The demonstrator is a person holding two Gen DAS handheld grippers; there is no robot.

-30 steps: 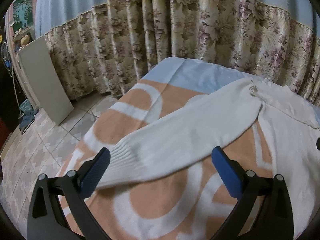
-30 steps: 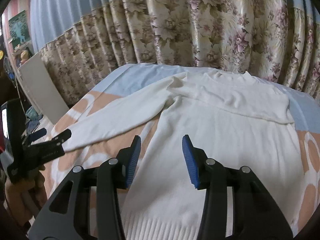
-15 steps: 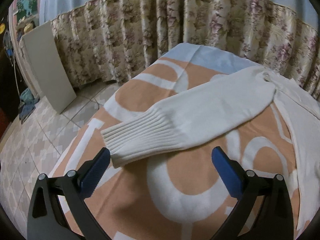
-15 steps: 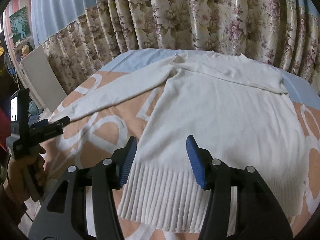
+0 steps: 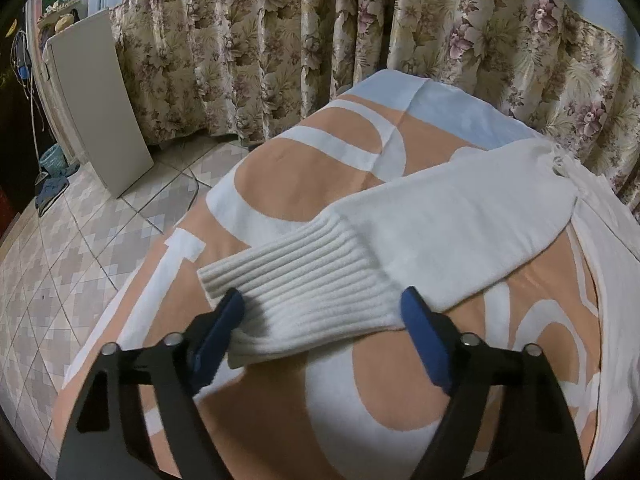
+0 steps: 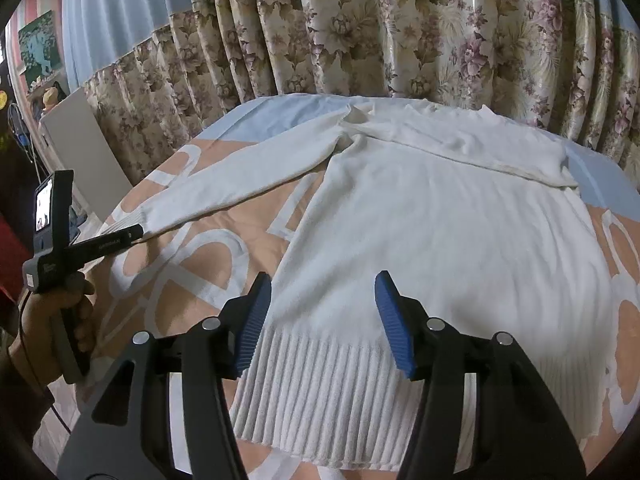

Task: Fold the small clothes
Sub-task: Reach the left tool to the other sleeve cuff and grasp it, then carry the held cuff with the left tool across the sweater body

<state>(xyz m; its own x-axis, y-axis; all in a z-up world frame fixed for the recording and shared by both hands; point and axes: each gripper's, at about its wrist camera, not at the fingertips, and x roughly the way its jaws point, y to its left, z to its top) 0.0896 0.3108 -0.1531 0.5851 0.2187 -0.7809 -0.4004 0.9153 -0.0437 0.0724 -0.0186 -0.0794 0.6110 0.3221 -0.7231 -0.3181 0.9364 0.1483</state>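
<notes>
One white sweater (image 6: 440,240), one blanket (image 5: 320,168), two tools open

A white sweater (image 6: 440,220) with ribbed cuff (image 5: 312,300) and hem lies on a blanket (image 5: 304,184) patterned peach and white, pale blue at twelve o'clock. Behind hang beige floral curtains (image 6: 400,32). The tongs' pads (image 6: 390,320) are blue on black arms.

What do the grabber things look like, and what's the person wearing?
Each grabber, the left gripper and the right gripper, has black plastic arms with silver bolts and two ridged blue pads. The left one carries a small screen and white lettering. The sleeve looks dark.
</notes>
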